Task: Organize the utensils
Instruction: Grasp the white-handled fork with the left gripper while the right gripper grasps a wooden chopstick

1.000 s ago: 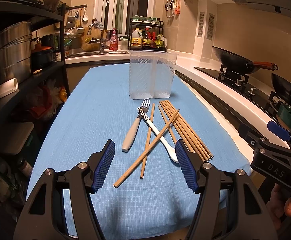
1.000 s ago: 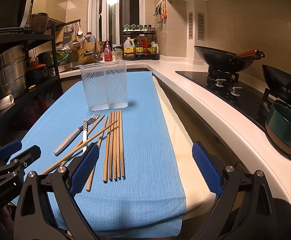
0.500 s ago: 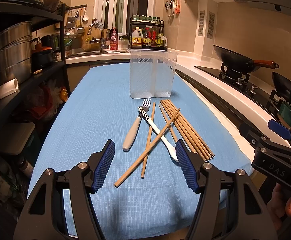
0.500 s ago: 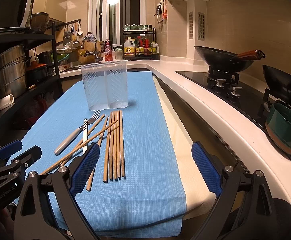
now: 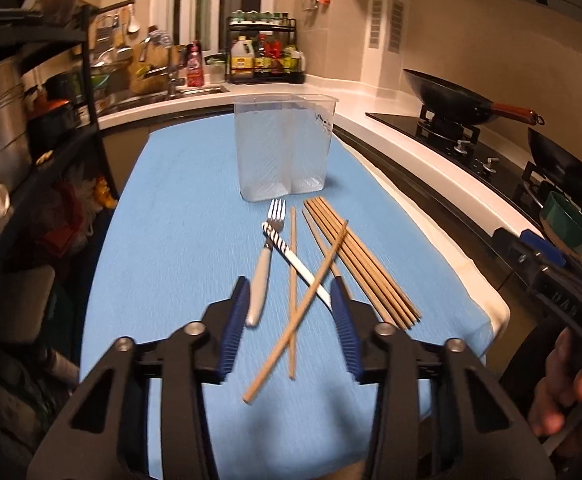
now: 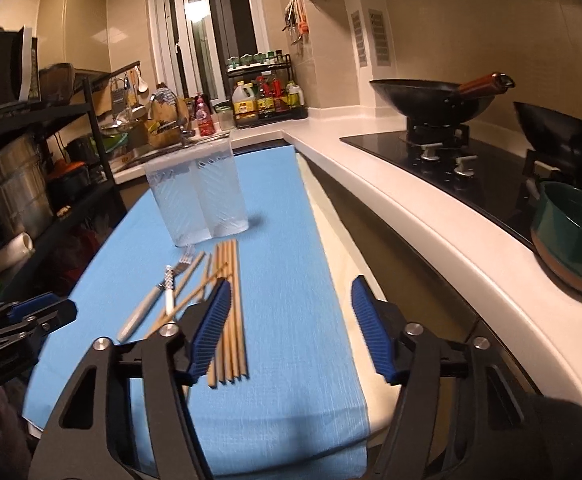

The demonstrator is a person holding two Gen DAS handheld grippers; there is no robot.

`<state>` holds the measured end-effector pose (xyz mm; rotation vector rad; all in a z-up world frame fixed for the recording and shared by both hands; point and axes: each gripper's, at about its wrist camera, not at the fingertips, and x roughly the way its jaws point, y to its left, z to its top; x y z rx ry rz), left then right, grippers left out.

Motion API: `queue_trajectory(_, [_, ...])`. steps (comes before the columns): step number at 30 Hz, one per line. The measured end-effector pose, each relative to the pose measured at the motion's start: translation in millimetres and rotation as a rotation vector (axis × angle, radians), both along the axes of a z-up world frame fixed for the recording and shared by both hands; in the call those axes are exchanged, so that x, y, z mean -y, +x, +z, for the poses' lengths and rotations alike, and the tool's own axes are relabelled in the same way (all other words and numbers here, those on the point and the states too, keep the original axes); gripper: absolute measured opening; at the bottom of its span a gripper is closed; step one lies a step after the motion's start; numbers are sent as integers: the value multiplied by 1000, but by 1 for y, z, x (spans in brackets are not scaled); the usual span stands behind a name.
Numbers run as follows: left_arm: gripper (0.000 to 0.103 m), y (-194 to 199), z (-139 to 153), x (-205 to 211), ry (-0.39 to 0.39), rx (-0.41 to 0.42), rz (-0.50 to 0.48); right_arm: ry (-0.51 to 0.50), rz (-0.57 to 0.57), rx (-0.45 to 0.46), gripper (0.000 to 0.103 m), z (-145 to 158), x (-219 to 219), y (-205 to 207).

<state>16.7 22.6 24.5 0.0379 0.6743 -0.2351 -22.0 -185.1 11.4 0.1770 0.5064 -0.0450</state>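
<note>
Showing "DAS": right tongs' (image 5: 563,304) body

Each hand-held gripper (image 5: 291,328) has black angular arms, silver screws and ribbed blue pads (image 6: 210,328).

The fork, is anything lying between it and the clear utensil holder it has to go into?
Nothing visible does. The fork points its tines at the clear holder, with only bare blue cloth between them. A striped-handled utensil lies crossed over the fork's neck, so it may shift when the fork is lifted.
</note>
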Motion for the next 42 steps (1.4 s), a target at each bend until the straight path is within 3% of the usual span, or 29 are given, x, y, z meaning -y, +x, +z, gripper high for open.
queue_trajectory(4, [23,33,2,-12,65,-18,2,48,63,-27,35,18,7,26])
queue_trajectory(6, [23,45,-2,-20,42,-43,19,74,81,-62,22,19,9,43])
queue_trajectory(8, [23,53,-11,-28,10,-60,43,103,109,-100,16,13,8,56])
queue_trajectory(12, [23,61,-38,-41,-101,-183,86,135,157,-196,19,-22,0,69])
queue_trajectory(17, [23,64,-47,-41,-89,-201,96,156,197,-316,19,-59,-17,79])
queue_trajectory(23, [27,79,-58,-45,-166,-282,80,98,210,-391,19,-80,-31,91])
queue_trajectory(25, [33,84,-65,-40,-162,-308,76,89,222,-411,19,-83,-32,94])
queue_trajectory(34, [33,92,-82,-24,-119,-361,51,-38,235,-434,16,-87,-42,92])
queue_trajectory(42, [33,87,-82,-8,9,-319,37,-56,227,-435,6,-86,-40,87])
